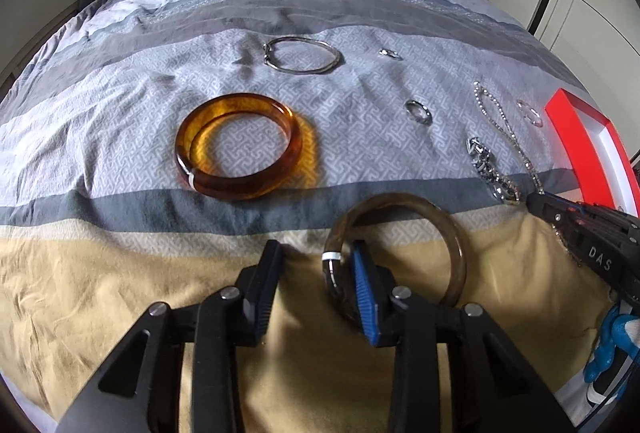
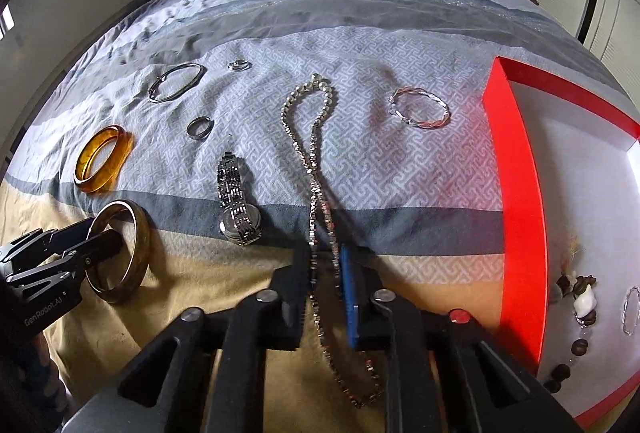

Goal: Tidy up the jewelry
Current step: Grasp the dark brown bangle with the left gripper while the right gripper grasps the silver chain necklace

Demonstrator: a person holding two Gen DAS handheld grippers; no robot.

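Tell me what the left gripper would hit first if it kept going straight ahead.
Probably the amber bangle. The left gripper points up the bed, with only bedding between them, though depth is hard to judge.

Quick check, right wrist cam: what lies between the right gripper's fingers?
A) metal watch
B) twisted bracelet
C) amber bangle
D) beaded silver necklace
D. In the right wrist view the beaded silver necklace runs down between the right gripper fingers; the watch and amber bangle lie off to the left, and the twisted bracelet lies further up the bed.
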